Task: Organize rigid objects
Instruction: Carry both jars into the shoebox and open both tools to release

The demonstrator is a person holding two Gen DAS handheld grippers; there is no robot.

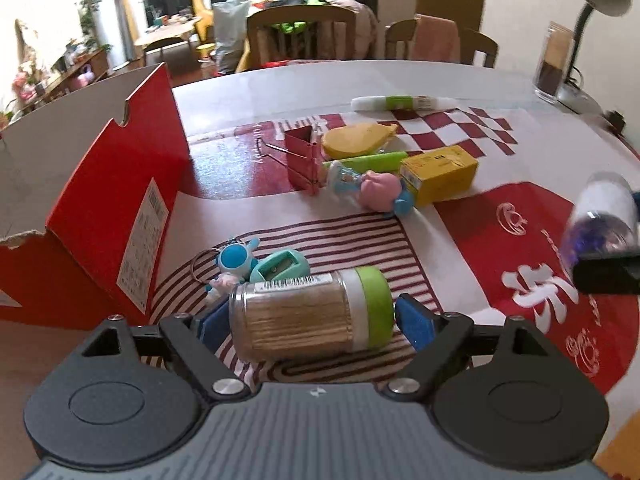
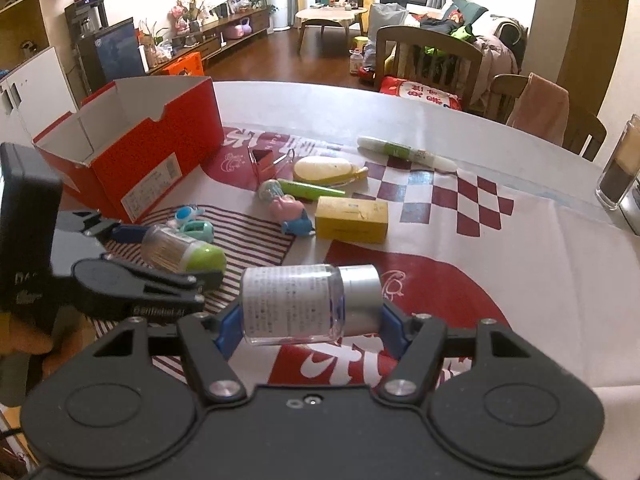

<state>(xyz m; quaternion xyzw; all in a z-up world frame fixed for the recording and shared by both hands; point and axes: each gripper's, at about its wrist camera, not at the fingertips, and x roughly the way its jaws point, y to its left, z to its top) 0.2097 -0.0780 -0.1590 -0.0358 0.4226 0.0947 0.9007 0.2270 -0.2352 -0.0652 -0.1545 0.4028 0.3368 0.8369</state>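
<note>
My left gripper [image 1: 316,320] has its blue pads at both ends of a toothpick jar with a green lid [image 1: 308,314], which lies on its side; the right pad stands a little off the lid. The jar also shows in the right wrist view [image 2: 182,250]. My right gripper [image 2: 310,320] is shut on a clear bottle with a silver cap [image 2: 310,304], held sideways above the table; the bottle also shows in the left wrist view [image 1: 604,216]. An open red box [image 2: 132,148] stands at the left [image 1: 100,208].
On the tablecloth lie a blue keychain figure [image 1: 236,260], a teal sharpener [image 1: 282,266], a red binder clip [image 1: 302,160], a pink toy [image 1: 380,190], a yellow carton [image 1: 440,174], a green pen [image 1: 368,162], a yellow case [image 1: 356,140] and a glue tube [image 1: 404,103]. Chairs stand behind the table.
</note>
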